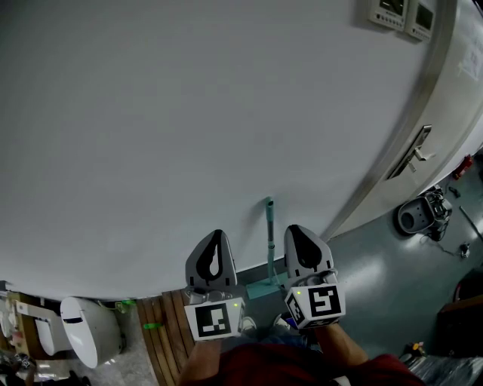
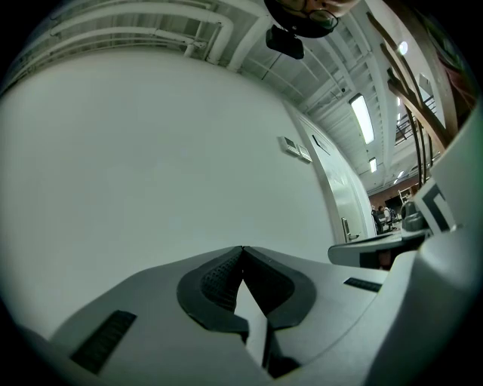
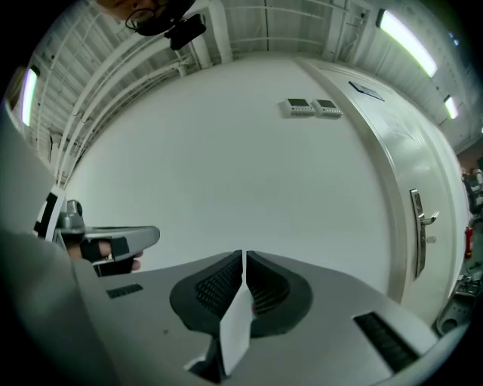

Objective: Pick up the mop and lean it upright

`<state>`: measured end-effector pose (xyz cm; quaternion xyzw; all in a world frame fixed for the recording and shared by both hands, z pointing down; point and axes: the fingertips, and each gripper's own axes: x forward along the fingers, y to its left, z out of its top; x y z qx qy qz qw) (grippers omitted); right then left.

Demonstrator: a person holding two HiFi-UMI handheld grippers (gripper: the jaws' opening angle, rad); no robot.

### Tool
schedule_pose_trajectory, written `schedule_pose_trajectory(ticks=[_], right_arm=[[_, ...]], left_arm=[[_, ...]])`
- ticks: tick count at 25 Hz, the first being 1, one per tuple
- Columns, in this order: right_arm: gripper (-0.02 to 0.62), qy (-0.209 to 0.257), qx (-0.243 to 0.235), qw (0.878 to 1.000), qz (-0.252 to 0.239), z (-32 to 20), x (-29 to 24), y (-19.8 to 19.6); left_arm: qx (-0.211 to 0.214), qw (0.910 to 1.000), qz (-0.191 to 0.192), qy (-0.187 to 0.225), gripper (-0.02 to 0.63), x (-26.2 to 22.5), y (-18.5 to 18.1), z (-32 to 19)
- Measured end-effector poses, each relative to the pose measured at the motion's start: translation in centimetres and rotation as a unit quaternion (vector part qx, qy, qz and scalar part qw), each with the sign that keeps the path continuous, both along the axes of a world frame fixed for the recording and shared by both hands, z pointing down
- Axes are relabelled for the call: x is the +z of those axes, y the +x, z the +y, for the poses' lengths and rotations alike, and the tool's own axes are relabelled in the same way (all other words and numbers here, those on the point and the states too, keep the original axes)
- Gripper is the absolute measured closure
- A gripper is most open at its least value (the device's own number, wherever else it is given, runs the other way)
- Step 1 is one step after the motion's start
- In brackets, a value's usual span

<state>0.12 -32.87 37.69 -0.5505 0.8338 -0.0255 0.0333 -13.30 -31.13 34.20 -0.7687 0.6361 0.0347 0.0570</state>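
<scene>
A mop with a teal handle [image 1: 269, 235] stands upright against the white wall [image 1: 189, 113], its teal head [image 1: 263, 289] on the floor, between my two grippers in the head view. My left gripper [image 1: 217, 235] is held up just left of the handle, apart from it, jaws shut with nothing in them [image 2: 241, 249]. Just right of the handle is my right gripper [image 1: 295, 229], also apart from it; its jaws are shut and hold nothing [image 3: 244, 255]. Both gripper views face the bare wall, and neither shows the mop.
A white door with a lever handle [image 1: 411, 154] is at the right, with two wall panels [image 1: 400, 13] above. A round device [image 1: 421, 215] sits on the grey floor. A white bin [image 1: 90, 332] and wooden slats [image 1: 162, 332] are at lower left.
</scene>
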Motion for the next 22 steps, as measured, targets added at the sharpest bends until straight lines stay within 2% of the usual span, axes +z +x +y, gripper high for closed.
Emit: schedule_pose_trajectory(ticks=[8,22], right_arm=[[0.578,0.018,0.011,1.0,0.004,0.4,-1.9,0.6],[0.578,0.024,0.013,0.999,0.026,0.3,-1.7,0.6]], left_arm=[[0.004,1.0,0.003,-0.002,0.592,0.2,0.2,0.5],[0.008,0.9999,0.003,-0.005,0.592,0.3,0.6,0.5]])
